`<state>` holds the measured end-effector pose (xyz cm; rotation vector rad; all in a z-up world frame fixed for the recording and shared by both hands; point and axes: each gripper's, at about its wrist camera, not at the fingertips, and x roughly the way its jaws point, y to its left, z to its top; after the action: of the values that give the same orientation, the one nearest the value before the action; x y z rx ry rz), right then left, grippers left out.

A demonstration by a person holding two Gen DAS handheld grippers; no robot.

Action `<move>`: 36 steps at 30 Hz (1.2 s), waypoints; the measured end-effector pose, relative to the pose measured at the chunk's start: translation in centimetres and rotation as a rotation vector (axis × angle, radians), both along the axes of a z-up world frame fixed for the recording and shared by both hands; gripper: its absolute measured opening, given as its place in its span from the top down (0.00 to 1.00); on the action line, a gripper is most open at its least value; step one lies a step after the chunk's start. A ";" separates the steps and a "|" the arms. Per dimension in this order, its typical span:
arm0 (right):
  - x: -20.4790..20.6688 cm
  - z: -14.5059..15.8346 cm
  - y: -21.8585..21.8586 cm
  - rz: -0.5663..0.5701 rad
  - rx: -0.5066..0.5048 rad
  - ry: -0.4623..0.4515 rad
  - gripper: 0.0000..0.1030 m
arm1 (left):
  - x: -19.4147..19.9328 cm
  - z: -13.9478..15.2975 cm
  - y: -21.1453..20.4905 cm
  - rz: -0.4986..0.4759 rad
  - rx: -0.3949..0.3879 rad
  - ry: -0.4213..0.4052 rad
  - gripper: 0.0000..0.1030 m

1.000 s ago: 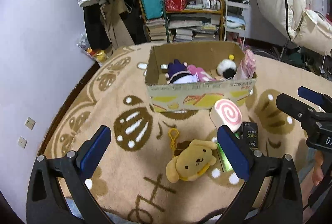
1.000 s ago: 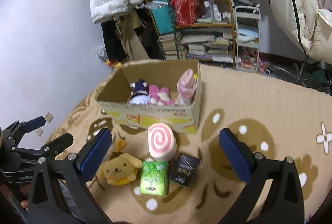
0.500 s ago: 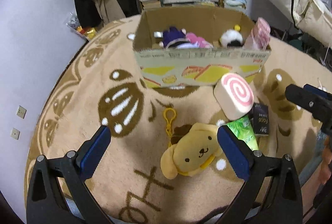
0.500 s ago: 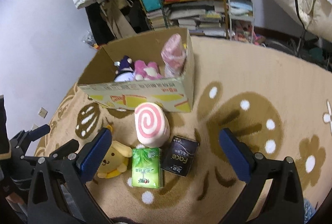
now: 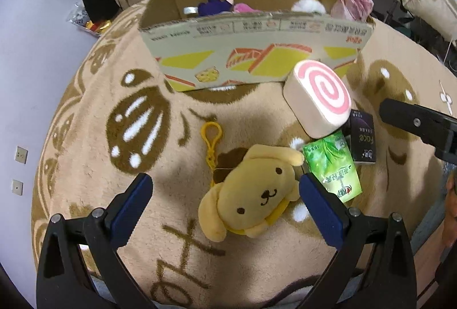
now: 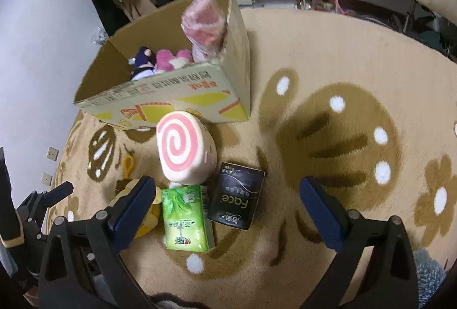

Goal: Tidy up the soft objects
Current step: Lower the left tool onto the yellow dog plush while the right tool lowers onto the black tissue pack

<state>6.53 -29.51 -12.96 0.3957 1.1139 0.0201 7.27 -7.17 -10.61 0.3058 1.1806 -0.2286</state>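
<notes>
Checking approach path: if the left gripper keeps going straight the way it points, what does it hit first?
Most likely the yellow dog plush, lying on the rug between the open left gripper fingers, towards the right one. Depth unclear.

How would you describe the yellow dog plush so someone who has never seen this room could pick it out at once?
Start at the open cardboard box on the tan patterned rug; four items lie in front of it. The yellow dog plush is the one farthest from the box, left of the green tissue pack. Only it has a stitched face, floppy ears and a yellow clip.
</notes>
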 end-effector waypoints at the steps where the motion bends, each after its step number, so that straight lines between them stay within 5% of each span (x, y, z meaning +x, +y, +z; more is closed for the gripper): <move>1: 0.1 -0.2 0.0 0.000 -0.002 0.008 0.00 | 0.1 -0.2 -0.1 -0.003 -0.002 0.010 0.02; 9: 0.9 -2.5 0.3 0.022 -0.007 0.102 0.24 | 0.2 -1.6 -0.6 -0.023 -0.011 0.066 0.02; 15: 1.5 -3.9 0.2 0.021 -0.003 0.142 0.33 | 0.7 -2.6 -1.0 -0.031 -0.030 0.109 0.02; 32: 2.9 -6.9 1.9 0.064 -0.054 0.234 0.37 | 2.3 -6.4 -1.9 -0.046 0.053 0.194 0.02; 36: 3.5 -7.3 3.1 0.064 -0.087 0.246 0.45 | 2.5 -7.2 -2.2 -0.038 0.052 0.217 0.02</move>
<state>10.01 -26.40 -20.25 0.2894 1.3647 -0.0214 9.81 -9.37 -17.82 0.3555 1.3975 -0.2693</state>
